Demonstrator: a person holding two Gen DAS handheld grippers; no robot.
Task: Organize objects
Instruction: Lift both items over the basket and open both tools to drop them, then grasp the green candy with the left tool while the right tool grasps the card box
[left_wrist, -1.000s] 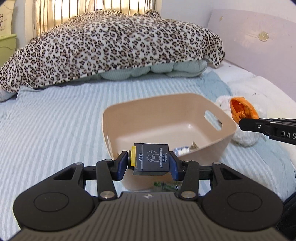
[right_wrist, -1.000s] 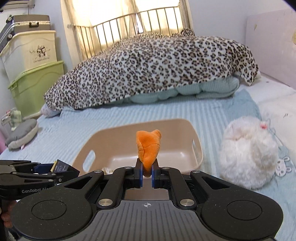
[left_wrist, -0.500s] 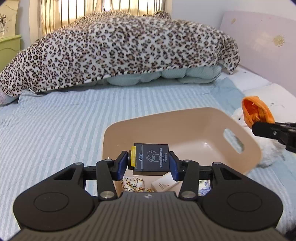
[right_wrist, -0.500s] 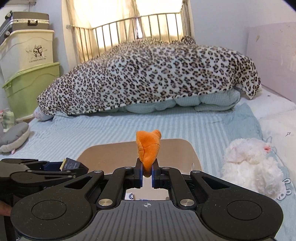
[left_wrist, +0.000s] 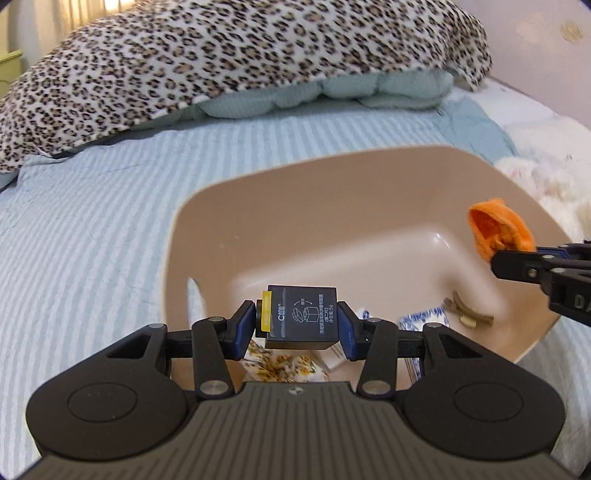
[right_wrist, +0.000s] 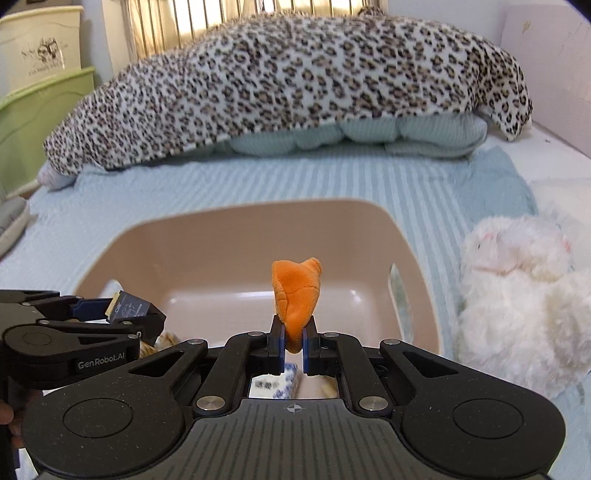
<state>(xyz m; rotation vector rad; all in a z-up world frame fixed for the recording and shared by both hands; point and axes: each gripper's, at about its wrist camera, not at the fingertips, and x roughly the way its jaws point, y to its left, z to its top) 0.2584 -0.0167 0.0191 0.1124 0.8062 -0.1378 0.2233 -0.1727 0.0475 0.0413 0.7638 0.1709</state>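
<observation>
My left gripper (left_wrist: 297, 325) is shut on a small black box (left_wrist: 302, 317) with a yellow end, held above the near part of a beige plastic basket (left_wrist: 295, 192) on the bed. My right gripper (right_wrist: 293, 347) is shut on an orange plush piece (right_wrist: 297, 295), held over the same basket (right_wrist: 258, 225). Each gripper shows in the other view: the right gripper (left_wrist: 517, 264) with the orange plush (left_wrist: 498, 230), the left gripper (right_wrist: 122, 314) with the black box (right_wrist: 129, 308). Inside the basket lie a floral cloth (left_wrist: 280, 365), blue-white packets (left_wrist: 424, 319) and small brown sticks (left_wrist: 469, 317).
A white fluffy plush toy (right_wrist: 517, 306) lies right of the basket. A leopard-print blanket (right_wrist: 295, 85) is piled over a pale quilt at the back of the striped bed sheet (left_wrist: 92, 229). Green and cream storage bins (right_wrist: 40, 92) stand at the far left.
Both grippers have moved forward and lower over the basket, which now looks larger and nearer. Each still holds its object.
</observation>
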